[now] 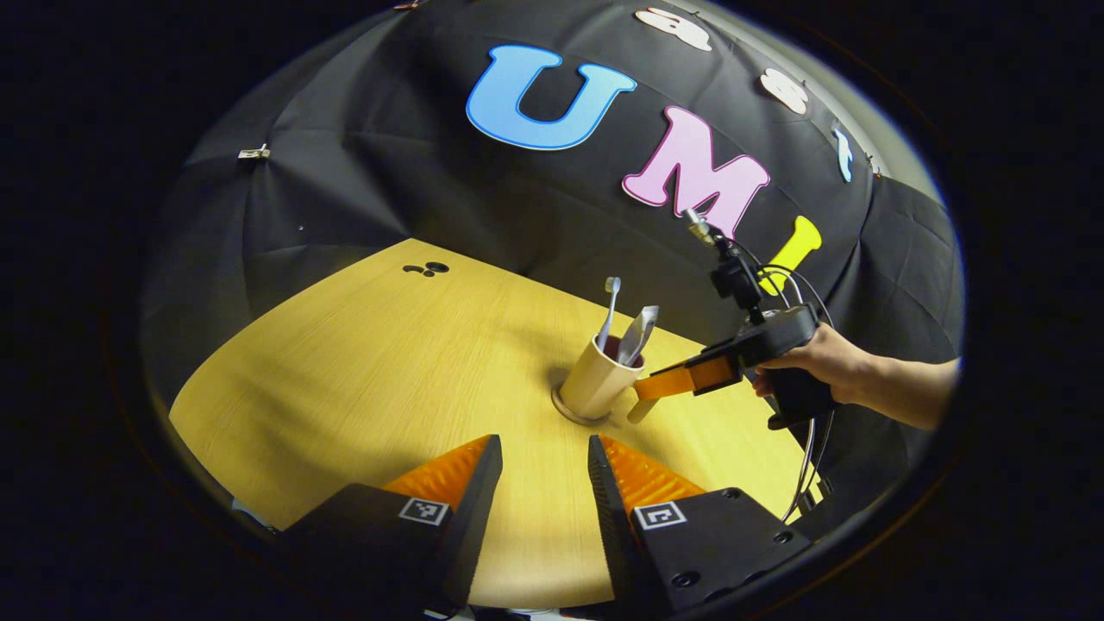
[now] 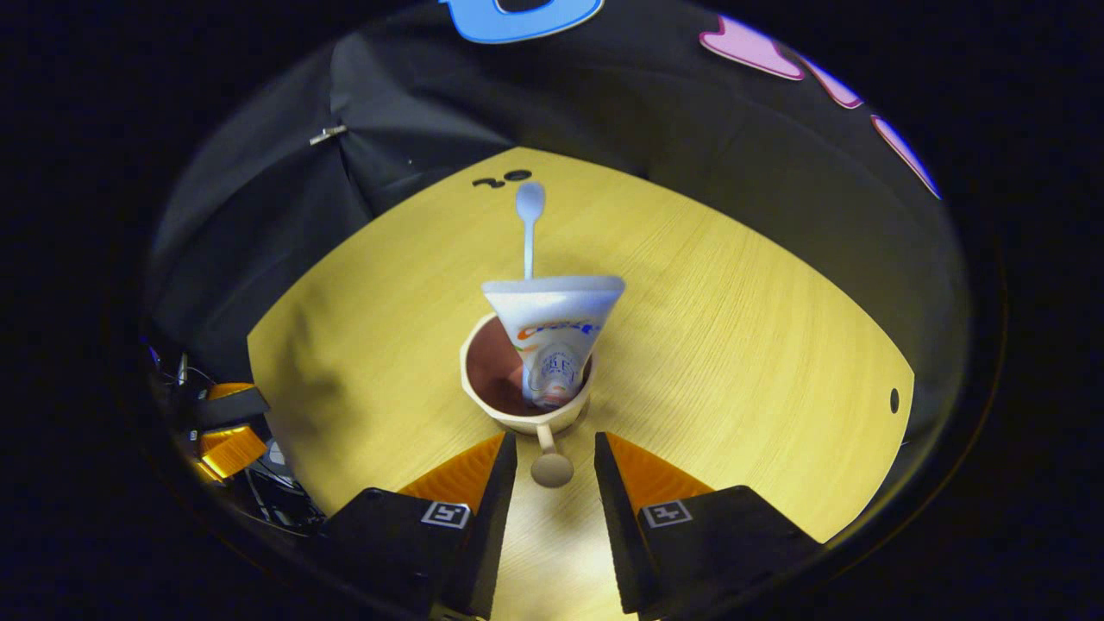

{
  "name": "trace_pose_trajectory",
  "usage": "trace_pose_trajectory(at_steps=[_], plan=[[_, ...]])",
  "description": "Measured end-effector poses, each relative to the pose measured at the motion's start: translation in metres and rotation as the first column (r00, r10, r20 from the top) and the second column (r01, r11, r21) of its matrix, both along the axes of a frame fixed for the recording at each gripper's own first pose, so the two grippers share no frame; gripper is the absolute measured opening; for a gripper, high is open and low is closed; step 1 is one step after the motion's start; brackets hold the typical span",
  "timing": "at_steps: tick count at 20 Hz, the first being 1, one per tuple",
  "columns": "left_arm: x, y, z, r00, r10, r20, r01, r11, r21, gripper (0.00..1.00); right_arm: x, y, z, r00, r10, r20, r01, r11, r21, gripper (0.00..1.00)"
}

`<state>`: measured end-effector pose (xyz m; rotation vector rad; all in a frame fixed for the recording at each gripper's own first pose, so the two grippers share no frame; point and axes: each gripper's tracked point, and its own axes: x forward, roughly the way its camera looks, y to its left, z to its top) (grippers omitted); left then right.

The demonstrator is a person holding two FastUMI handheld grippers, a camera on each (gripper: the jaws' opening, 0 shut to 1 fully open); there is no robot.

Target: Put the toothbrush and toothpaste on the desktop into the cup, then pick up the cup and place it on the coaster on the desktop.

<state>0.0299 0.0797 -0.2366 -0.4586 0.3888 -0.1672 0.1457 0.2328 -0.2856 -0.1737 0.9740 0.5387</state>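
A beige cup stands on a round coaster in the middle of the wooden desktop. A white toothbrush and a white toothpaste tube stick up out of it. In the right gripper view the cup holds the toothpaste and the toothbrush. Its handle lies between my right gripper's spread fingers, with a gap on each side. In the left gripper view, a hand holds the right gripper at the cup's handle. My left gripper is open, well short of the cup.
The black cloth wall runs behind the desk. Small dark holes mark the desktop's far left corner, and another hole sits near its right edge. My left gripper shows low at the left of the right gripper view.
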Motion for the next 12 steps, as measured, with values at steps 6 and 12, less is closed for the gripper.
trace_pose_trajectory(at_steps=[6, 12], plan=[[0.007, -0.026, 0.038, 1.000, -0.021, 0.021, 0.021, 0.999, 0.029, 0.64, -0.018, -0.020, 0.079, 0.989, -0.051, 0.141, 0.031, 0.990, 0.139, 0.75], [0.013, -0.063, 0.084, 0.997, -0.048, 0.055, 0.046, 0.998, 0.035, 0.63, -0.048, -0.048, 0.146, 0.962, -0.142, 0.232, 0.067, 0.950, 0.304, 0.75]])
